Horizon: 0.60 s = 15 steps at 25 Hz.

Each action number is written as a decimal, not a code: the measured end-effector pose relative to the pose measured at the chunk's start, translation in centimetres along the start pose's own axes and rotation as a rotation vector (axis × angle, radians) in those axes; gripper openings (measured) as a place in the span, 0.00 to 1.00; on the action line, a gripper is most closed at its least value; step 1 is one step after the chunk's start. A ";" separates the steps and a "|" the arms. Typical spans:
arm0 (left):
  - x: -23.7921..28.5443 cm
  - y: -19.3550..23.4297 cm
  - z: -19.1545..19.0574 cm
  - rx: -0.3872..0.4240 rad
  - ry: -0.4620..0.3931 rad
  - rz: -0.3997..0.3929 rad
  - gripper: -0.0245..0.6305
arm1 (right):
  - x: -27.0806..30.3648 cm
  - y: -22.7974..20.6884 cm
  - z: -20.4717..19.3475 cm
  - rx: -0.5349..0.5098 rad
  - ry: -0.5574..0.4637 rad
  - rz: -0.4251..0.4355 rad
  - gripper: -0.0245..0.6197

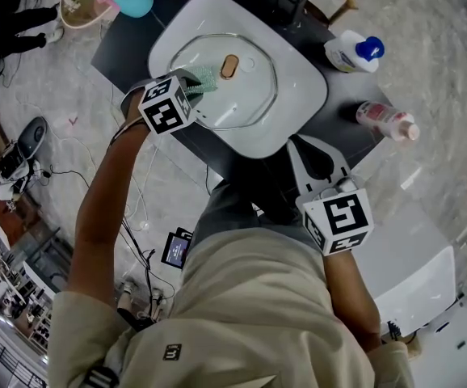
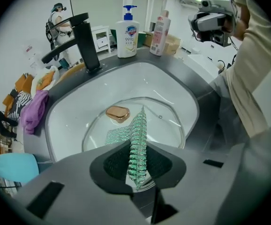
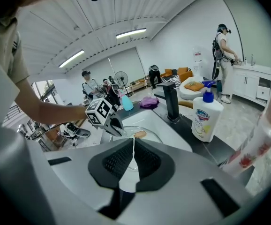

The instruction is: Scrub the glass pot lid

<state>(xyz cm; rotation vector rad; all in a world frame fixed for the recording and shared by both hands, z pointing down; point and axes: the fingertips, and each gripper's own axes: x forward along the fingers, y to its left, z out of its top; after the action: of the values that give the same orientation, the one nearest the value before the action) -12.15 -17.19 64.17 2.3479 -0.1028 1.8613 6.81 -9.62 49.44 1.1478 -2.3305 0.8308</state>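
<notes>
Head view, layout: the glass pot lid [image 1: 250, 97] lies flat in the white sink [image 1: 302, 69], with its copper knob [image 1: 229, 66] up.
Left hand-held gripper [image 1: 198, 84]: the jaws are clamped on a green scrub pad [image 2: 136, 142], held edge-on. Its free fold appears to rest on the glass.
Right hand-held gripper [image 1: 311, 145]: the jaws are together on nothing. I hold it at the near edge of the counter [image 1: 128, 45], well apart from the lid.
Key relation: the lid lies straight ahead of and below the left jaws. The pad's long axis runs along them and ends just beside the knob, on my side.
Nearer arm: the left, plainly.
Judgement: I take scrubbing as under way. My next stroke should sweep round the knob. Nothing pins the lid, so it may slide in the basin.
</notes>
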 end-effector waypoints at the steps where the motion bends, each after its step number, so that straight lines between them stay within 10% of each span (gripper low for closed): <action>1: 0.1 -0.5 0.1 0.004 -0.005 -0.007 0.16 | 0.1 0.1 0.1 -0.001 0.001 0.000 0.08; 15: 1.6 -5.7 3.3 0.040 -0.077 -0.134 0.16 | 0.0 1.3 1.0 -0.015 -0.011 -0.008 0.08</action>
<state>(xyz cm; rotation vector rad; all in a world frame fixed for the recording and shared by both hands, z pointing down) -7.77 -12.05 64.64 2.3887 0.0817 1.7277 5.65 -9.63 48.28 1.1574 -2.3353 0.8053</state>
